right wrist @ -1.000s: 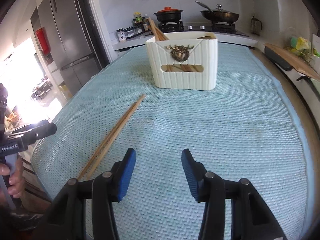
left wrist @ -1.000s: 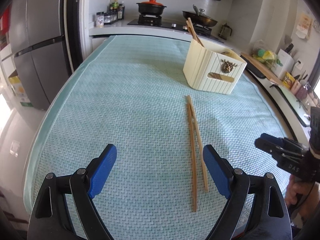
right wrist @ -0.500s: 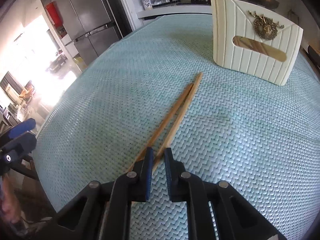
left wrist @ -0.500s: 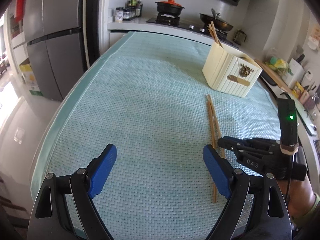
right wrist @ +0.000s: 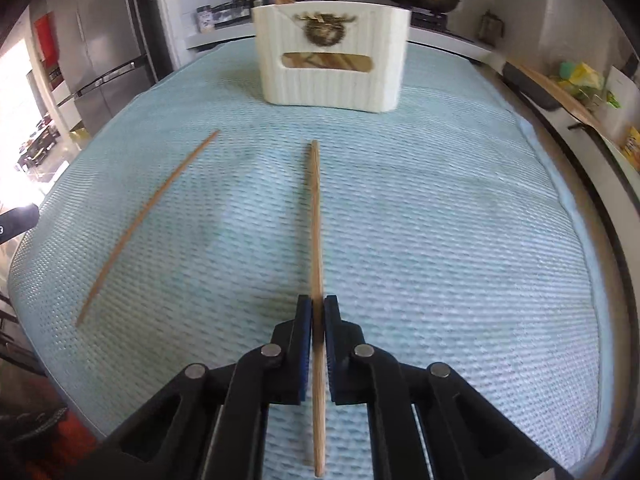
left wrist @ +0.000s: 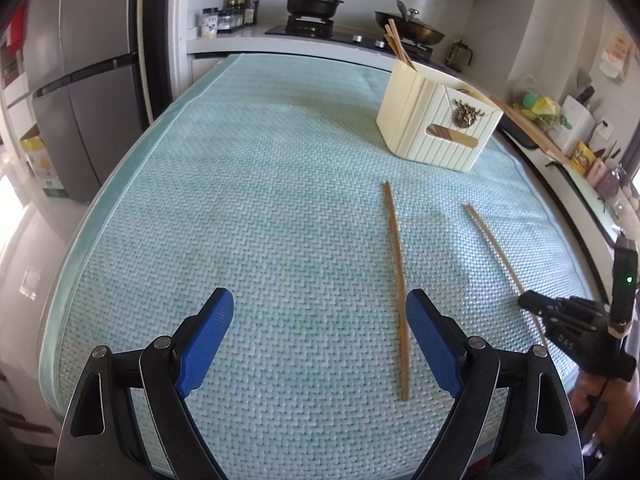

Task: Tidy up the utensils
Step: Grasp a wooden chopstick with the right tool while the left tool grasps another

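Observation:
My right gripper [right wrist: 318, 304] is shut on one wooden chopstick [right wrist: 316, 216] and holds it above the mat, pointing toward the cream utensil holder [right wrist: 332, 76]. This gripper [left wrist: 524, 304] and its chopstick [left wrist: 494, 244] also show in the left wrist view, at the right. A second chopstick [left wrist: 396, 272] [right wrist: 148, 216] lies flat on the teal mat [left wrist: 260, 208]. My left gripper [left wrist: 320, 336] is open and empty, low over the mat just left of that chopstick. The holder [left wrist: 436, 124] has chopsticks [left wrist: 396, 44] standing in it.
A fridge [left wrist: 72, 80] stands left of the table. A counter behind has a stove with a red-lidded pot [left wrist: 312, 0], a pan [left wrist: 412, 30] and jars [left wrist: 228, 16]. The right counter [left wrist: 560, 148] holds clutter.
My right gripper closed on one chopstick of the pair and lifted it to the right, away from the other. The left gripper stayed open and swung slightly.

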`<state>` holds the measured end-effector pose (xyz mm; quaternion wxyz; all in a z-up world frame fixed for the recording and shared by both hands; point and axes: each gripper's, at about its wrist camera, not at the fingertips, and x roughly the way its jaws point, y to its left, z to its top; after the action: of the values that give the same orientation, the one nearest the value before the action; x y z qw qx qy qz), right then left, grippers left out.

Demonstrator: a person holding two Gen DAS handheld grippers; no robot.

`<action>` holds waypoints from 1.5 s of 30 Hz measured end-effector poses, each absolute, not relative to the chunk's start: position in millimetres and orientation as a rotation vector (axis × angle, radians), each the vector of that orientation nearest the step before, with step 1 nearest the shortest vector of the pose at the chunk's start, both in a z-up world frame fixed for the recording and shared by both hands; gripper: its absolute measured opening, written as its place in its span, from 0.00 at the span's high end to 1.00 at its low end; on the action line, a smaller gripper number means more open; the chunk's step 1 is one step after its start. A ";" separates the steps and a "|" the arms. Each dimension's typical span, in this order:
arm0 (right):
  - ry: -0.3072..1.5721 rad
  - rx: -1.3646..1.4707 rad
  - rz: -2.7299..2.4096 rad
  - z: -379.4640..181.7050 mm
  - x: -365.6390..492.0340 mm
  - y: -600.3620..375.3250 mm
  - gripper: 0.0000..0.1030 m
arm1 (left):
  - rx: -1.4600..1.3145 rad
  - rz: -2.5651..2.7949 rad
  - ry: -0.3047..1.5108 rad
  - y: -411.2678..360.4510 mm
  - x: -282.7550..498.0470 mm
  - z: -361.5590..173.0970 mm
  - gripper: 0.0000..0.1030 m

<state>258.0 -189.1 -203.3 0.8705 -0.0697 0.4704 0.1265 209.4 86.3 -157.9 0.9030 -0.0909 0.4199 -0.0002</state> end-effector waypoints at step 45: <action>1.048 -0.249 0.382 -208.0 374.1 -171.8 0.79 | 0.071 -0.172 1.073 8.2 361.4 -196.3 0.62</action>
<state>374.1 -171.8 -208.0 0.8412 -0.1180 0.4958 0.1806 361.4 8.2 -196.3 0.8553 0.0336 0.5105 -0.0820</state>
